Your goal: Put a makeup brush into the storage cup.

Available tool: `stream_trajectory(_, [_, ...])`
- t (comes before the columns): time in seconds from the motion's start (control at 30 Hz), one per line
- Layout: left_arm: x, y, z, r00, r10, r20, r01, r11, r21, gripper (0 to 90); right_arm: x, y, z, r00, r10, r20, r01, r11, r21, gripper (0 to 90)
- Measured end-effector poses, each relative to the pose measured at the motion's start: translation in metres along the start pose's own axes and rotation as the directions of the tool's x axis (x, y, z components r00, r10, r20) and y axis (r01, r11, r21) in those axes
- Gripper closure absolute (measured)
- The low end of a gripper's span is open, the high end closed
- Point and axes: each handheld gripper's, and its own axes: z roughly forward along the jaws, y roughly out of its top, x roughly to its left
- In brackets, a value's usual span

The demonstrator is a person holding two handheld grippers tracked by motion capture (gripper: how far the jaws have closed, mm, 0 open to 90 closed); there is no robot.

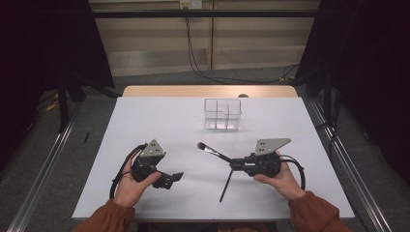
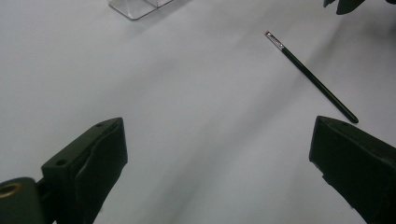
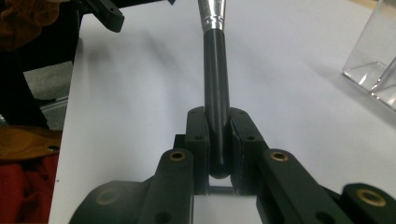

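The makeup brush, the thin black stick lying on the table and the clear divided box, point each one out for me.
makeup brush (image 3: 216, 88), right gripper view, on its black handle above the right claw's pads.
thin black stick (image 2: 314, 79), left gripper view, on the middle of its shaft.
clear divided box (image 1: 222, 114), high view, on its front wall.

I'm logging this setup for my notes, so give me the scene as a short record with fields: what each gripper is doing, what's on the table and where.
surface: white table
right gripper: shut on the black handle of a makeup brush, brush end pointing away from the jaws
left gripper: open, nothing between the jaws, held above the table
loose item: thin black pencil-like stick lying on the table between the two grippers
container: clear plastic organizer with compartments, at the far middle of the table, looks empty
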Motion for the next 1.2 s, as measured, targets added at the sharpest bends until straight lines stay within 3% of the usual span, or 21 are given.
stream_trajectory(0.27, [0.0,-0.001,-0.002,0.9996,-0.006,-0.026,0.006,1.0,-0.008,4.2,-0.001,0.002,-0.004,0.9998,0.016,0.013,-0.014,0.996,-0.093,80.1])
stream_trajectory(0.37, [-0.002,-0.001,-0.005,0.9991,-0.005,-0.043,0.004,0.9993,-0.038,4.2,0.0,0.002,-0.005,0.9997,0.01,0.022,-0.007,0.995,-0.101,80.0])
stream_trajectory(0.47, [-0.005,0.0,-0.008,0.9958,-0.018,-0.089,0.01,0.9963,-0.086,4.2,0.001,0.004,-0.006,0.9994,0.007,0.033,-0.003,0.993,-0.117,80.1])
stream_trajectory(0.57, [-0.006,0.003,-0.009,0.9988,-0.016,-0.047,0.011,0.9938,-0.11,4.3,0.0,0.006,-0.009,0.9984,0.006,0.056,0.001,0.992,-0.13,80.1])
stream_trajectory(0.83, [-0.018,0.009,-0.002,0.9999,0.009,0.004,-0.009,0.9903,-0.139,4.4,0.0,0.007,-0.012,0.998,-0.006,0.063,0.016,0.988,-0.153,80.1])
stream_trajectory(0.9, [-0.02,0.01,0.002,0.9996,0.027,0.008,-0.026,0.984,-0.176,4.5,0.001,0.007,-0.011,0.9984,-0.011,0.056,0.02,0.988,-0.151,80.1])
stream_trajectory(1.07, [-0.022,0.013,0.009,0.9995,0.027,0.014,-0.023,0.9765,-0.214,5.0,0.002,0.008,-0.008,0.9985,-0.021,0.05,0.028,0.988,-0.15,80.0])
stream_trajectory(1.13, [-0.023,0.015,0.011,0.9983,0.038,0.045,-0.028,0.9752,-0.22,5.0,0.003,0.008,-0.007,0.9985,-0.025,0.047,0.032,0.988,-0.15,80.1])
stream_trajectory(1.2, [-0.025,0.017,0.012,0.9985,0.041,0.035,-0.031,0.9702,-0.24,5.0,0.004,0.009,-0.006,0.9983,-0.027,0.051,0.034,0.988,-0.15,80.1])
